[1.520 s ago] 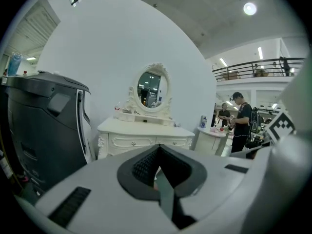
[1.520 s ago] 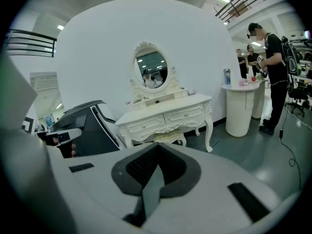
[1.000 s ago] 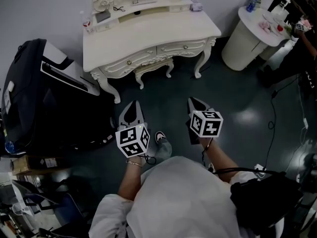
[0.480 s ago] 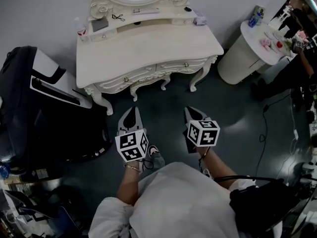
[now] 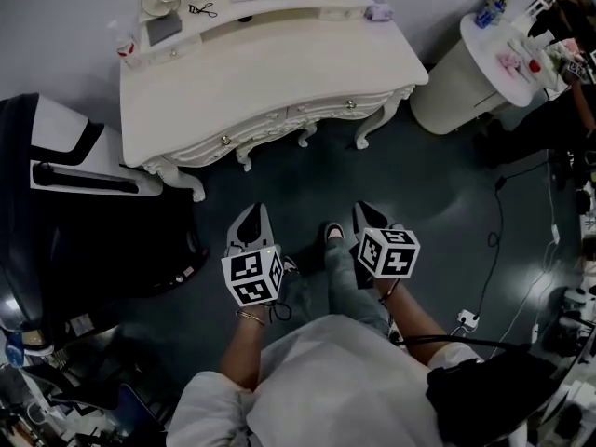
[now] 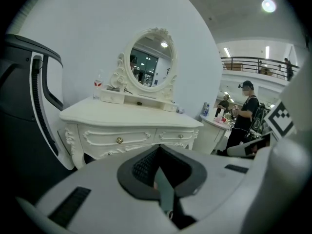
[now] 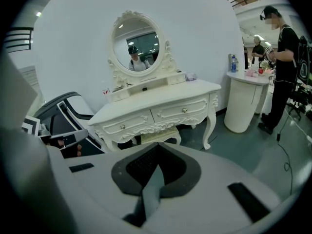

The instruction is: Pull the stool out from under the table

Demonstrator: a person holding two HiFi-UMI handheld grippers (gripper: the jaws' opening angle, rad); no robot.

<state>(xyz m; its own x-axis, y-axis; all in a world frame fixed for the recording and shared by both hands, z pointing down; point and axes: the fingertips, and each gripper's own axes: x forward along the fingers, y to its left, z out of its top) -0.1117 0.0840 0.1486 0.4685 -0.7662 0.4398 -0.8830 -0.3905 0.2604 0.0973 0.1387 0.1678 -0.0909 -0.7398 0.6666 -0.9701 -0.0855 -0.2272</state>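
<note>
Judging by the frames, nothing is done yet: the stool [image 7: 158, 134] is tucked under the desk [image 5: 270, 73], well apart from the left hand-held gripper [image 5: 250, 214] and right hand-held gripper [image 5: 363, 210], both closed and empty. Approach, grasp and pull are left.

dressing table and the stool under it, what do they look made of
Dressing table: likely painted wood, cream, satin sheen; carved scrollwork and curved legs, small metallic knobs. Stool: frame looks like the same cream painted wood; its yellower, coarser seat suggests fabric padding, though that is uncertain.
</note>
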